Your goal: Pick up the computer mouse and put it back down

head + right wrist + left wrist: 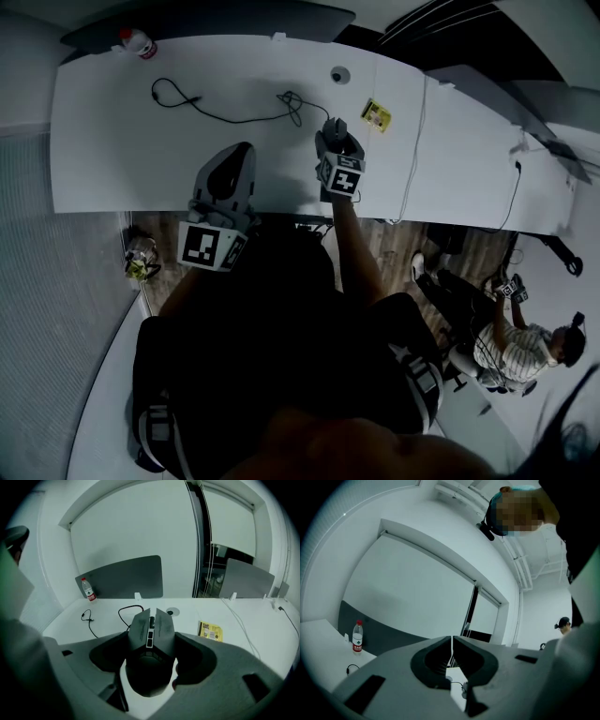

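**Head view:** The right gripper (pixel 334 131) reaches over the near edge of the white table (pixel 103 150), with the computer mouse (pixel 335 125) at its tips. The left gripper (pixel 238 155) hangs beside it, over the same edge. A black cable (pixel 225 117) lies ahead of both.

**Left gripper view:** The left gripper (pixel 452 641) has its 2 jaws together with nothing between them. It is tilted up toward the wall. A bottle (pixel 357 637) stands far ahead to its left; its red label is too small to read.

**Right gripper view:** The right gripper (pixel 151 670) is clamped on the mouse (pixel 151 630) by its 2 flanks, nose pointing away. I cannot tell whether the mouse rests on the table or hangs just above it.

The mouse looks light and rigid, with a hard, angular shell that is probably slick. The flanks behind the buttons seem the best hold, and its cable may tug.

A yellow card (pixel 209 631) lies ahead to the right; its print is illegible.
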{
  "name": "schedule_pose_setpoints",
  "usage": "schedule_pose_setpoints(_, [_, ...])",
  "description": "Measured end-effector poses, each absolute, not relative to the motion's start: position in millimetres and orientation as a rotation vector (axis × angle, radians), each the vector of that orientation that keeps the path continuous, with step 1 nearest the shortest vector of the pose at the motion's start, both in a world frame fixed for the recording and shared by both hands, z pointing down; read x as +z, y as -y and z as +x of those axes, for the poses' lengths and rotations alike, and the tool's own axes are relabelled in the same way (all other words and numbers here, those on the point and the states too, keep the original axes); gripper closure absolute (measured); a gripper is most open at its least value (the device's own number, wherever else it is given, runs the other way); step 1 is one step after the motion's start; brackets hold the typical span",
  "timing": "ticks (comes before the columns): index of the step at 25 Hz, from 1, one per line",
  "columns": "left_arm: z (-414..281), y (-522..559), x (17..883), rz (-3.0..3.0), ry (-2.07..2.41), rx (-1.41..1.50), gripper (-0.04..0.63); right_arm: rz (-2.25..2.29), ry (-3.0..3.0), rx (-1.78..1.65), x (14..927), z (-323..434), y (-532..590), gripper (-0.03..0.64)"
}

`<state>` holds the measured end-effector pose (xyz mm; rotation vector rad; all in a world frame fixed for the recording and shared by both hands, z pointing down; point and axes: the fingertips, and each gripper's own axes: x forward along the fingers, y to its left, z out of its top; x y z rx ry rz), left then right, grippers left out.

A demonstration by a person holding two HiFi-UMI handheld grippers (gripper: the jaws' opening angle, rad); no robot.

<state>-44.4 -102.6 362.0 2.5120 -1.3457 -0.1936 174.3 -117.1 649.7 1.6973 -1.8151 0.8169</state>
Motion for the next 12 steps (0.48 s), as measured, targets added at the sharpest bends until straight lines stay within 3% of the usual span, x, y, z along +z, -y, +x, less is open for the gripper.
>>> schedule_pose_setpoints(12, [-43.9, 108.4, 369.2, 2.495, 1.342, -0.173, 0.584, 1.614, 1.752, 0.871, 698.3, 175.7, 117.1, 0.325])
